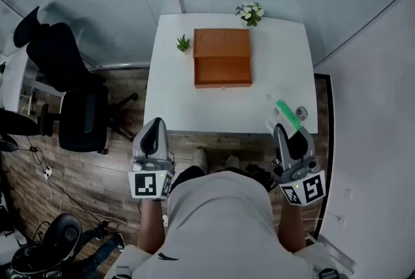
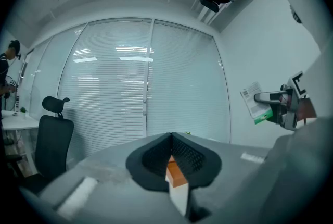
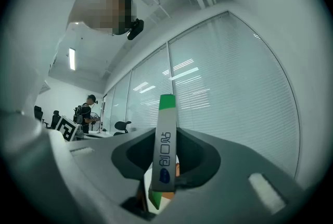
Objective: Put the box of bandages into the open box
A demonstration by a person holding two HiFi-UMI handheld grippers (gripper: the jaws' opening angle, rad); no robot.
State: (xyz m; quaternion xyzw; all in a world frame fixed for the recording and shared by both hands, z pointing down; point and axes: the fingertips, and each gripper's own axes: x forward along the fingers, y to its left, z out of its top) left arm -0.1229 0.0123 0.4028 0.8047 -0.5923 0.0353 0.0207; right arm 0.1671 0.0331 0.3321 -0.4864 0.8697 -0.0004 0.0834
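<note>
The flat green-and-white cardboard box of bandages [image 3: 165, 139] is clamped edge-on in the right tongs [image 1: 283, 128] and is held in the air over the near right corner of the white counter [image 1: 175, 102]. The left tongs [image 2: 170, 137] are closed, with nothing between them. The brown open box [image 1: 222, 57] is set at the counter's middle, well apart from the load. The carton is judged light and stiff-faced, yet crushable. Its broad faces are best gripped near the centre with moderate pressure, so that tilting is avoided.
</note>
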